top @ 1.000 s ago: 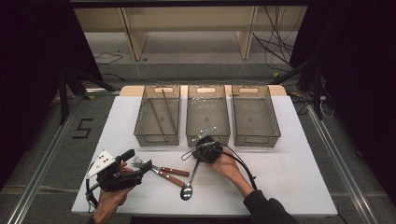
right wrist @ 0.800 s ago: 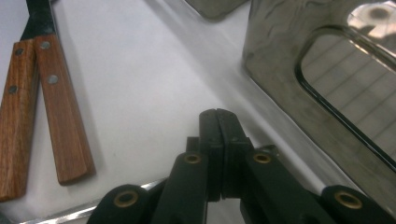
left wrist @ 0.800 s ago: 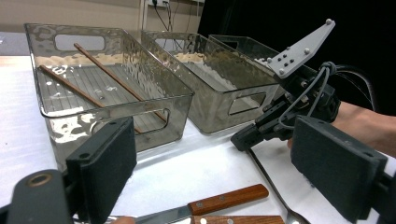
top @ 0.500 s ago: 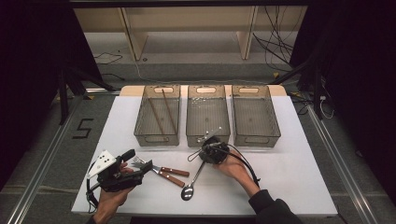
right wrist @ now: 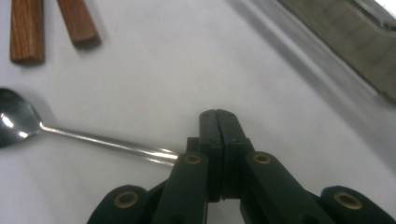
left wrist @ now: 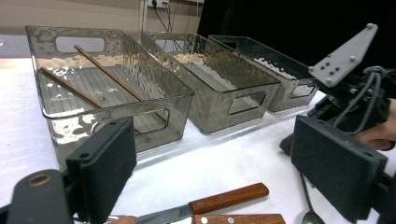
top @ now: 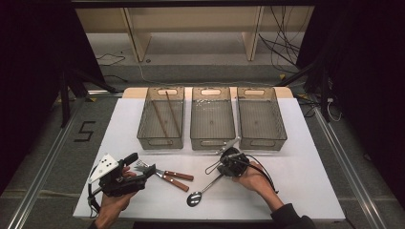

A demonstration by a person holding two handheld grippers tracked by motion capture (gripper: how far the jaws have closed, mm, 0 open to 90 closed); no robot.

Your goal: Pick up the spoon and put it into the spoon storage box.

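1. A white bench [top: 305, 186] was seen from above, with three clear bins set side by side along its far half.
2. Two wooden chopsticks [top: 165, 114] were seen lying in the left bin [top: 161, 141]; the middle bin [top: 212, 140] and the right bin [top: 261, 140] stood beside it.
3. The right gripper [top: 228, 157] was held in the person's right hand [top: 253, 177], just in front of the middle bin.
4. In the right gripper view its jaws were seen pressed flat together at the tips, and the handle end of a spoon [right wrist: 93, 140] was seen running in under them from the side.
5. Whether the handle was actually pinched between the pads could not be told; it was hidden behind the left jaw.
6. The spoon [top: 203, 191] was seen lying on the bench with its bowl toward the near edge and its handle slanting up toward the right gripper.
7. The left gripper [top: 143, 172] was held low over the near left part of the bench, and its jaws were seen wide apart with nothing between them.
8. A knife [top: 167, 172] and a fork [top: 165, 179], both wooden-handled, were seen lying on the bench just beside the left gripper, their handles pointing toward the spoon.
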